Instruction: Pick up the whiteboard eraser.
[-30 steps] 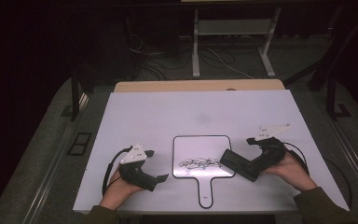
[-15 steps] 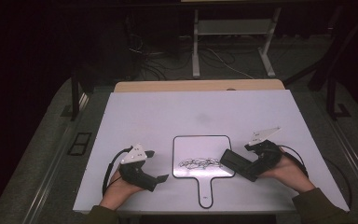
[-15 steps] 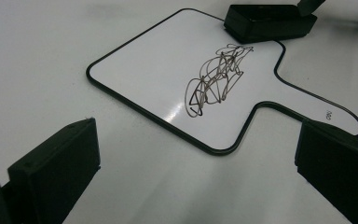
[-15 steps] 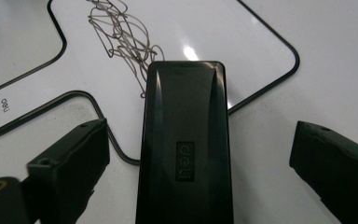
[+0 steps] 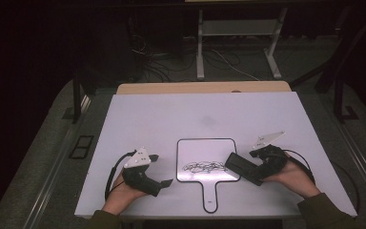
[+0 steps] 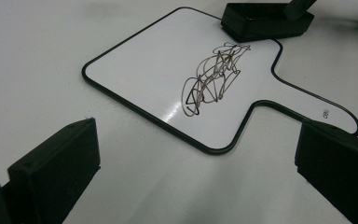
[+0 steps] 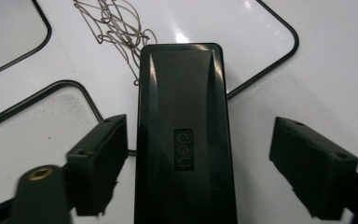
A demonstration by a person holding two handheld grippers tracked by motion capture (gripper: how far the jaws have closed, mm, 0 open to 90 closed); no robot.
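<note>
right tongs (image 7: 196, 154) closing, straddle eraser (image 7: 182, 140), ungripped | left tongs (image 6: 196, 163) wide | whiteboard (image 5: 195, 152), scribble (image 5: 204, 166) between

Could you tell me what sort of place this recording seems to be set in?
Probably a lab or workshop set up for recording: a white table holds a small whiteboard with scribbles and a black eraser, while cables and metal stand legs lie on the dark floor behind.

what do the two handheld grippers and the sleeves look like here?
Both grippers, left gripper and right gripper, are black with blocky black fingers, each topped by a grey three-cornered plate and trailing a black cable. Sleeves are dark olive.
</note>
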